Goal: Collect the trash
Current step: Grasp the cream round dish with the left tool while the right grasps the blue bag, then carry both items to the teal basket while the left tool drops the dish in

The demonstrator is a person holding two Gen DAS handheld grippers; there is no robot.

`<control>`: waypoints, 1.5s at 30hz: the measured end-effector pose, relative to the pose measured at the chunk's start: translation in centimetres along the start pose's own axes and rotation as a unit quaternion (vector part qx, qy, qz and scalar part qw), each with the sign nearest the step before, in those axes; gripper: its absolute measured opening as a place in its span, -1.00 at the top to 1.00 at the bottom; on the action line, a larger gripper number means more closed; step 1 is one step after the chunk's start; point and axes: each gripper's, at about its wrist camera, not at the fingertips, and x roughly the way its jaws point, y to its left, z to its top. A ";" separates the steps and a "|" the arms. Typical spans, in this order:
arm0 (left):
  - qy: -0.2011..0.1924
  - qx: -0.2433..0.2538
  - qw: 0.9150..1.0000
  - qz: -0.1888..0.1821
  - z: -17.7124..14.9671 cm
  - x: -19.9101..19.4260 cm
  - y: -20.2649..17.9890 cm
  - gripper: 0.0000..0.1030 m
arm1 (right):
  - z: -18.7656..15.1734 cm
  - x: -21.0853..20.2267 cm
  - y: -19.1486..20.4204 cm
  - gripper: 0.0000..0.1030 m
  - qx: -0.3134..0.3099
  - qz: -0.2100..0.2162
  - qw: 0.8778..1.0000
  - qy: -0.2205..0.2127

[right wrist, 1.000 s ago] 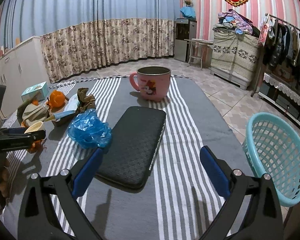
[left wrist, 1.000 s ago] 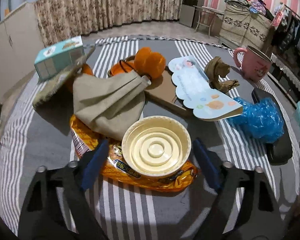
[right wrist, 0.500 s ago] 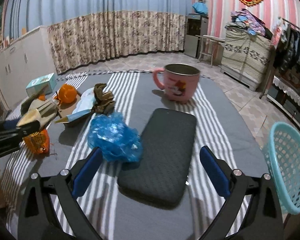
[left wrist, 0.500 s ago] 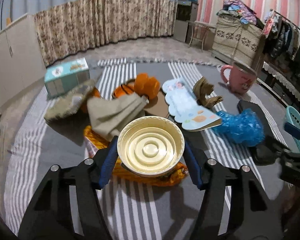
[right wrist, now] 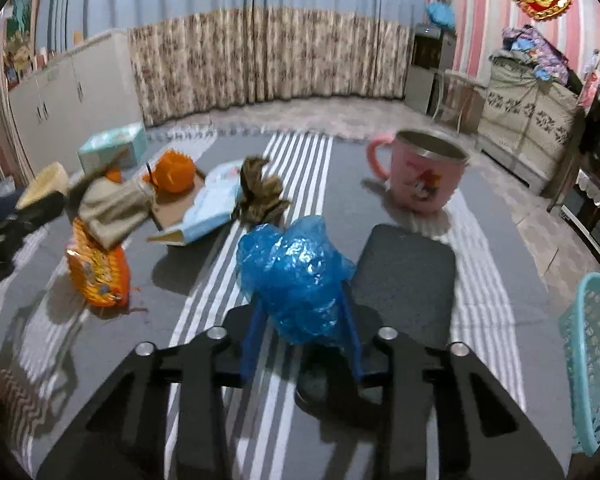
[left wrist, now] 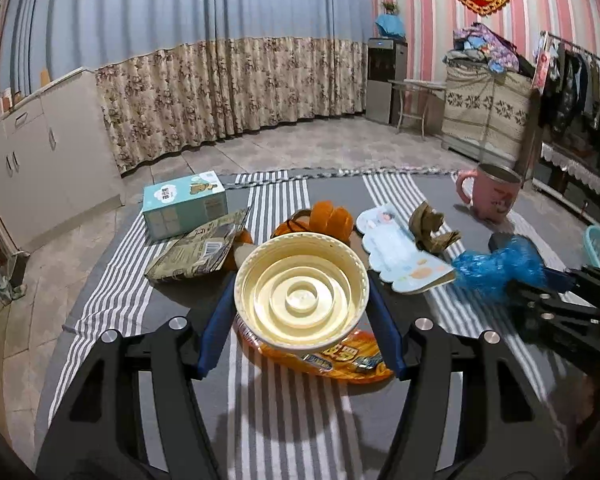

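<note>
Where curtains [left wrist: 228, 92] hang, striped cloth [left wrist: 284, 412] covers the table.

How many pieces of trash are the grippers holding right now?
2: a cream plastic lid in the left gripper, and a crumpled blue plastic bag between the closing right gripper's jaws.

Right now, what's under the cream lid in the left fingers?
Below the cream lid, lifted between the left fingers, lies an orange snack wrapper on the striped cloth. The lid hides the wrapper's far part and whatever lies there.
</note>
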 end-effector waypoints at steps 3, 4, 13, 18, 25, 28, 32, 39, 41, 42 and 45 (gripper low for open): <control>-0.011 0.005 1.000 -0.002 0.3 -0.5 -0.8 -0.18 | -0.2 -3.1 -1.9 0.38 0.017 -0.004 0.999 -0.030; -0.014 0.009 1.000 -0.003 0.4 -0.7 -1.3 -0.18 | -0.2 -4.1 -2.6 0.38 0.022 -0.007 0.999 -0.038; -0.041 0.032 0.998 -0.038 1.4 -2.9 -6.8 -0.18 | -1.4 -13.7 -10.7 0.38 0.067 -0.083 0.989 -0.105; -0.051 0.050 0.995 -0.062 1.7 -3.8 -10.7 -0.18 | -3.5 -16.8 -15.0 0.38 0.093 -0.129 0.981 -0.113; -0.058 0.081 0.991 -0.090 1.7 -4.9 -16.3 -0.18 | -6.5 -18.8 -20.4 0.38 0.145 -0.168 0.969 -0.111; -0.059 0.092 0.989 -0.102 1.9 -5.2 -18.5 -0.18 | -7.8 -19.1 -21.8 0.38 0.164 -0.179 0.964 -0.110; -0.062 0.106 0.986 -0.114 1.9 -5.4 -21.2 -0.18 | -9.0 -19.6 -23.7 0.38 0.188 -0.186 0.958 -0.111; -0.062 0.117 0.982 -0.134 2.1 -5.5 -25.2 -0.18 | -10.0 -20.1 -25.4 0.38 0.197 -0.201 0.953 -0.113; -0.064 0.124 0.980 -0.140 2.1 -5.6 -26.6 -0.18 | -10.3 -20.2 -25.8 0.38 0.201 -0.202 0.952 -0.113; -0.066 0.127 0.979 -0.142 2.0 -5.6 -27.1 -0.18 | -10.5 -20.2 -26.1 0.38 0.203 -0.204 0.951 -0.113; -0.067 0.137 0.976 -0.155 1.9 -5.7 -29.0 -0.18 | -11.0 -20.4 -27.0 0.38 0.208 -0.210 0.949 -0.112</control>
